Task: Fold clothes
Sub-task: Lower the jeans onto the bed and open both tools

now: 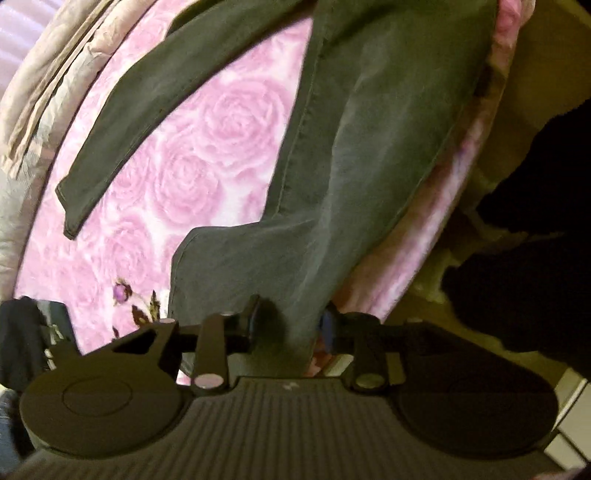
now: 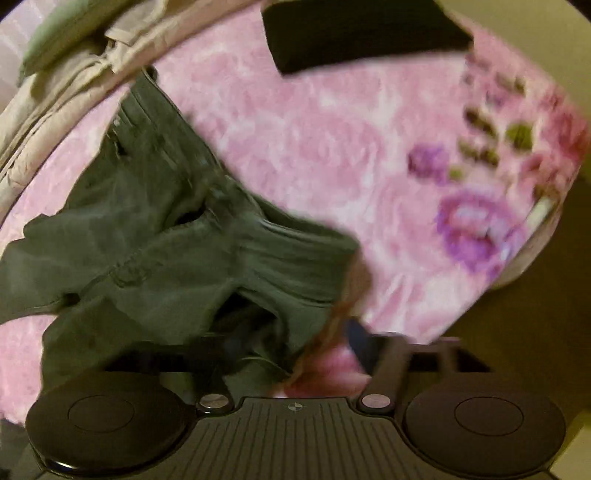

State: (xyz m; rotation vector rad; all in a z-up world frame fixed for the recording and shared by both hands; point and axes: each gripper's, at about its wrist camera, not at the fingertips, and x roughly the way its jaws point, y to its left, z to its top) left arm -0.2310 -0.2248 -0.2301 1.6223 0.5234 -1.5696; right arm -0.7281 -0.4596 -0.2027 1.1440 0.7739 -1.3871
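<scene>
The left gripper point(image 1: 286, 325) is pinching a leg end of the dark green trousers point(image 1: 369, 147), its jaws closed onto the cloth, while the right gripper point(image 2: 288, 354) is clamping the bunched waist end point(image 2: 207, 258). Both are lying over the pink rose blanket point(image 1: 207, 155) near its edge. Judging by this, the 1st fold is beginning; next, the 2 legs need aligning before doubling them.

Trousers: dark green trousers point(image 2: 155, 236) lie crumpled on the pink blanket point(image 2: 332, 147)
Gripper: right gripper point(image 2: 291, 354) has its fingers closed on the waist fabric (view blurred)
Far side: beige bedding point(image 2: 66, 88); black cloth point(image 2: 362, 33)
</scene>
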